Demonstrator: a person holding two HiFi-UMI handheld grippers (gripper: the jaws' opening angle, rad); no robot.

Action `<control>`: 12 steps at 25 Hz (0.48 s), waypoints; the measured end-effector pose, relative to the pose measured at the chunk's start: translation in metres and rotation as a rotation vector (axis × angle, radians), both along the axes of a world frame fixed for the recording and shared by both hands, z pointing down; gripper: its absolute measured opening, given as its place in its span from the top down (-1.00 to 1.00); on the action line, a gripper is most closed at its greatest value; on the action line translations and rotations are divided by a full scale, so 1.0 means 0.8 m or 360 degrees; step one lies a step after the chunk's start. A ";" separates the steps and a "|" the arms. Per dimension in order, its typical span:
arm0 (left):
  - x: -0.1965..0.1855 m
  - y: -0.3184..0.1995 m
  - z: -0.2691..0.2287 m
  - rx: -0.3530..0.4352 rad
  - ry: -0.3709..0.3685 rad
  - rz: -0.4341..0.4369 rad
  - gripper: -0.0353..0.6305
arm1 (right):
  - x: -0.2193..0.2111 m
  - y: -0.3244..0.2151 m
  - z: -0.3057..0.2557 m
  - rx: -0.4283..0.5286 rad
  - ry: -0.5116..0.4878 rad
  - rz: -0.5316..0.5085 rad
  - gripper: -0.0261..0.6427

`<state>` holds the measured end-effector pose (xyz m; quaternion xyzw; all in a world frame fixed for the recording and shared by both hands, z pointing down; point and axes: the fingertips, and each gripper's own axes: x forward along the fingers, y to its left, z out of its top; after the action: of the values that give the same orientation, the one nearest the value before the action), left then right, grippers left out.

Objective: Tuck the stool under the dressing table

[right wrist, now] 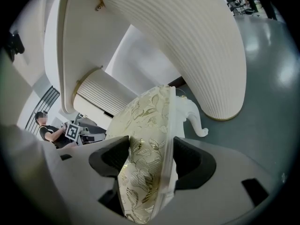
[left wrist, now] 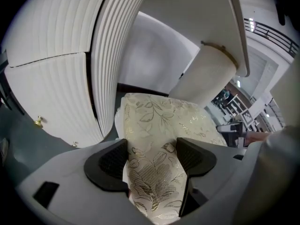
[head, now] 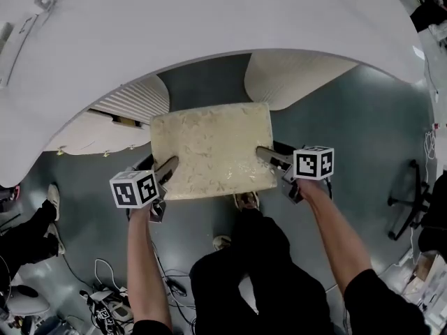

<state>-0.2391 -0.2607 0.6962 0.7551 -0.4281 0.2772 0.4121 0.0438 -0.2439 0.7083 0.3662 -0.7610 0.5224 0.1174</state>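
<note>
Cream square stool with gold leaf-pattern cushion (head: 209, 151) on grey floor (head: 363, 131), just in front of curved white dressing table (head: 209, 19), far edge at gap between its ribbed pedestals (head: 293, 75). Clamped on cushion: left claw (head: 170, 165) at left edge, right claw (head: 264, 153) at right edge.
</note>
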 end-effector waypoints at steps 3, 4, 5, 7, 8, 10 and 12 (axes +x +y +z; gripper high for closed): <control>0.002 -0.003 -0.007 0.0074 -0.0015 -0.0003 -0.09 | 0.002 -0.001 -0.006 0.0004 0.0016 0.0037 0.16; 0.002 -0.003 -0.009 0.0087 -0.0017 0.0006 -0.09 | 0.002 0.000 -0.008 0.0009 0.0015 0.0044 0.16; 0.002 -0.005 -0.011 0.0102 -0.0017 0.0011 -0.09 | 0.002 -0.001 -0.009 0.0017 0.0011 0.0046 0.16; 0.000 -0.012 -0.012 0.0135 -0.0015 0.0012 -0.09 | 0.000 -0.007 -0.008 0.0029 -0.0001 0.0041 0.16; 0.000 -0.016 -0.011 0.0153 -0.0017 0.0011 -0.09 | 0.000 -0.010 -0.006 0.0031 -0.0006 0.0038 0.16; 0.001 -0.018 -0.006 0.0180 -0.0024 0.0013 -0.08 | 0.001 -0.012 -0.001 0.0034 -0.0011 0.0025 0.16; 0.004 -0.002 -0.002 0.0191 -0.0018 0.0016 -0.08 | 0.004 0.000 0.002 0.0047 -0.0015 0.0004 0.16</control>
<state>-0.2357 -0.2625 0.6948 0.7789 -0.4425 0.2574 0.3623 0.0468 -0.2435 0.7096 0.3664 -0.7687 0.5130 0.1078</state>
